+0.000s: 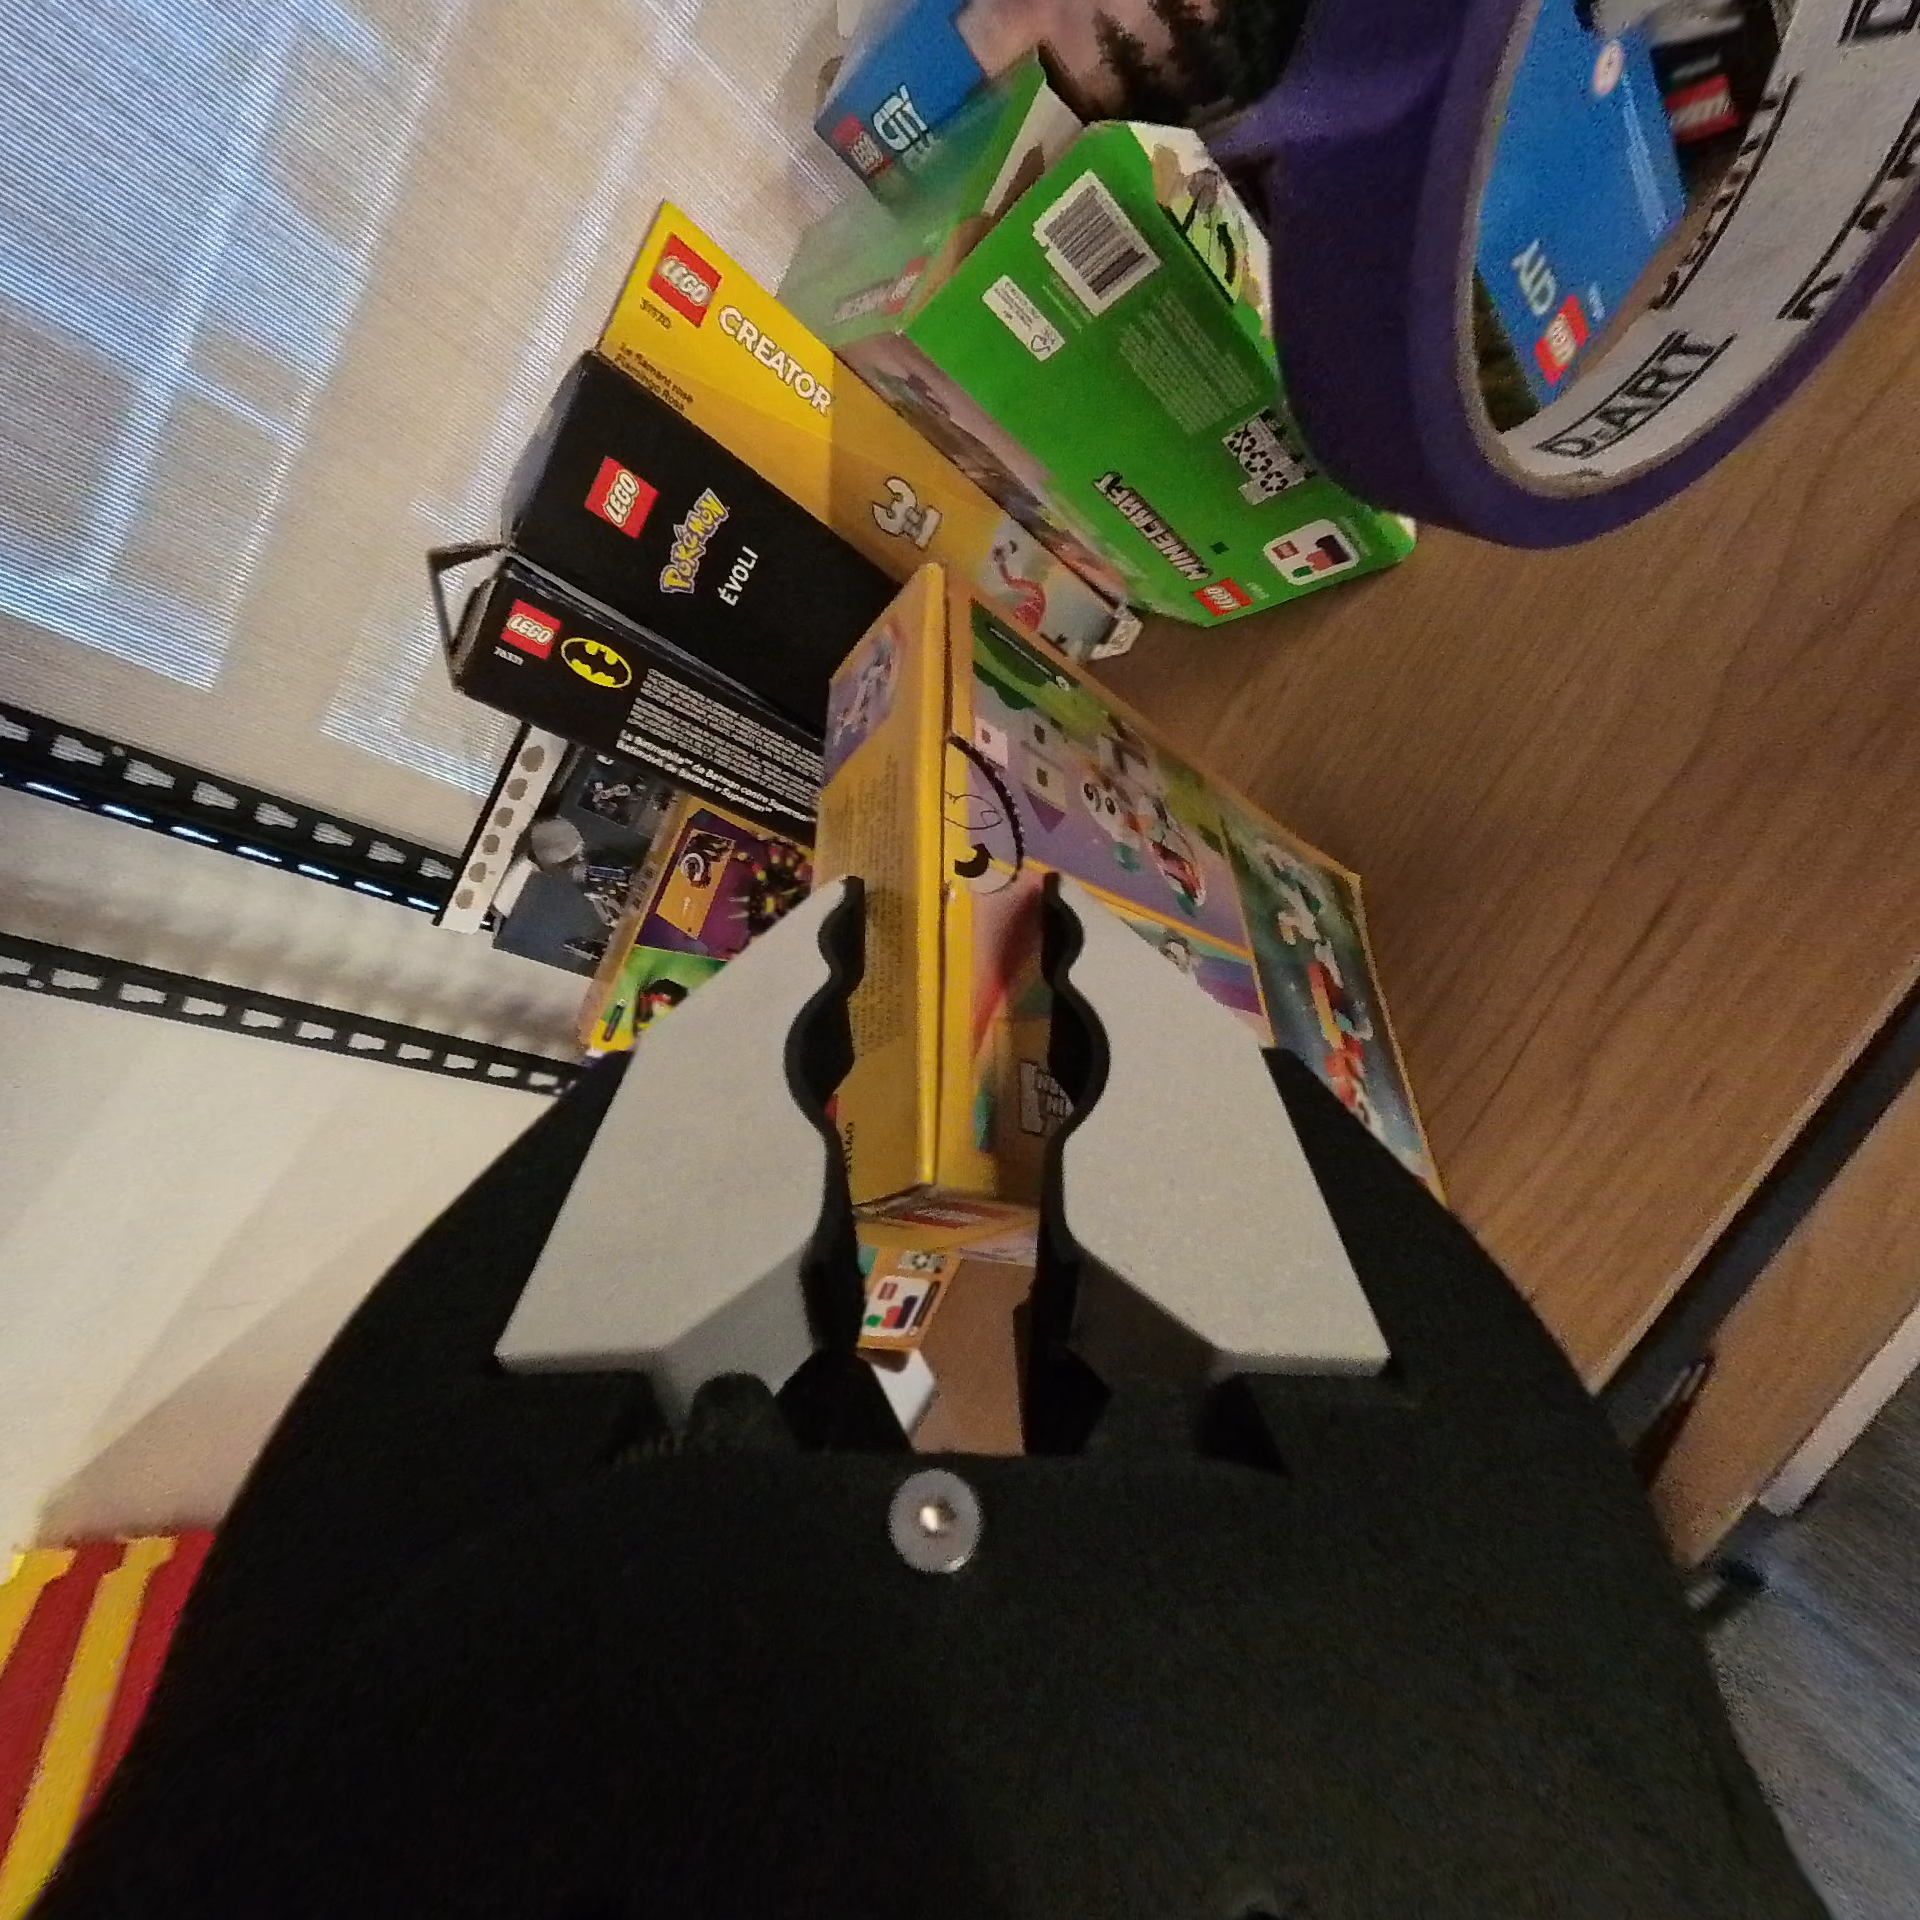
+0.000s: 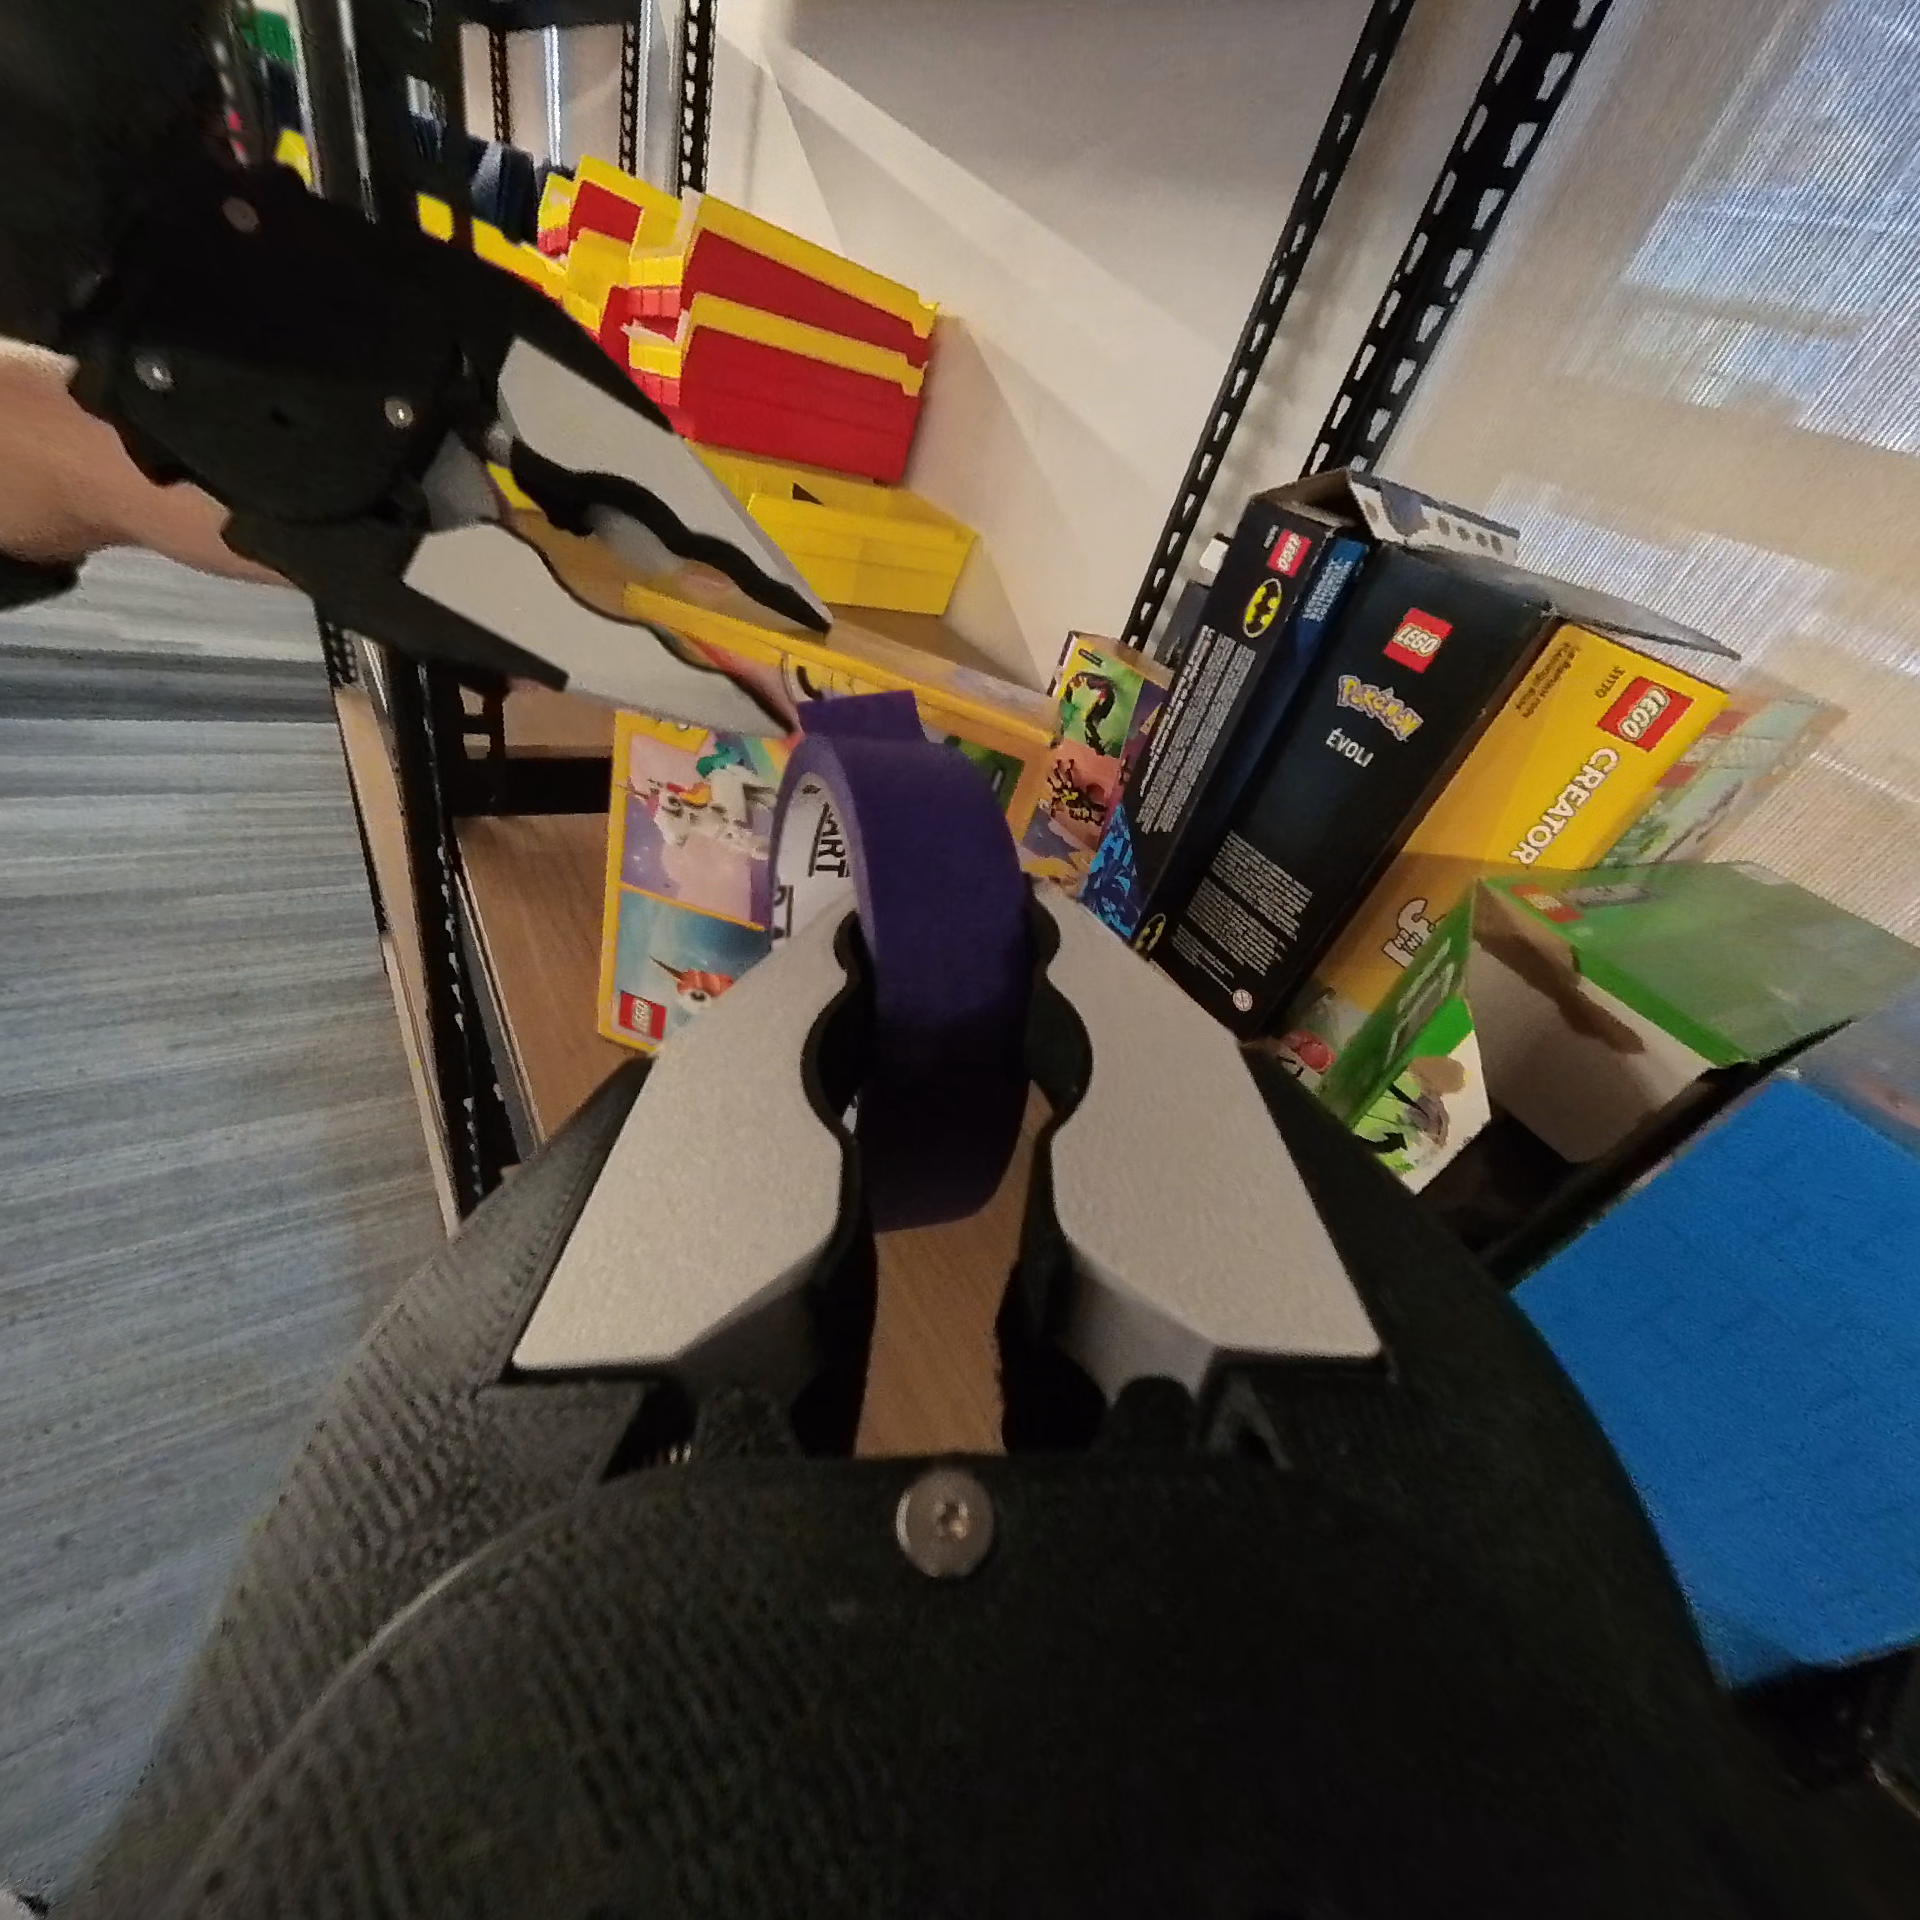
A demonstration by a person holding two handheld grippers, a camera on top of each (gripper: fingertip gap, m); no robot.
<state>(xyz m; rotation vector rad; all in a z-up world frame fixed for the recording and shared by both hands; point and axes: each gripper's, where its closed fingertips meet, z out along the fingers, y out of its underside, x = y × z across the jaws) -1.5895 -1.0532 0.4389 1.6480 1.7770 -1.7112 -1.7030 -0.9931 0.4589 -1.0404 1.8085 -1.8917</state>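
My left gripper (image 1: 951,894) is shut on the edge of a thin yellow toy box (image 1: 914,935) with a unicorn picture, which stands on its edge on the wooden shelf (image 1: 1610,831). In the right wrist view the same gripper (image 2: 805,675) grips the box's top edge (image 2: 883,649), and the box's picture side (image 2: 686,883) faces out. My right gripper (image 2: 945,914) is shut on a purple tape roll (image 2: 935,935), held upright just in front of that box. The roll also shows large at the upper right of the left wrist view (image 1: 1382,343).
Black boxes (image 2: 1299,769), a yellow box (image 2: 1538,810) and a green box (image 2: 1714,956) stand or lie at the shelf's right. A blue box (image 2: 1766,1351) is close on the right. Red and yellow bins (image 2: 800,353) sit behind. Black rack posts (image 2: 1247,343) frame the shelf. Across from one pair of fingers to the other is roughly 15 cm.
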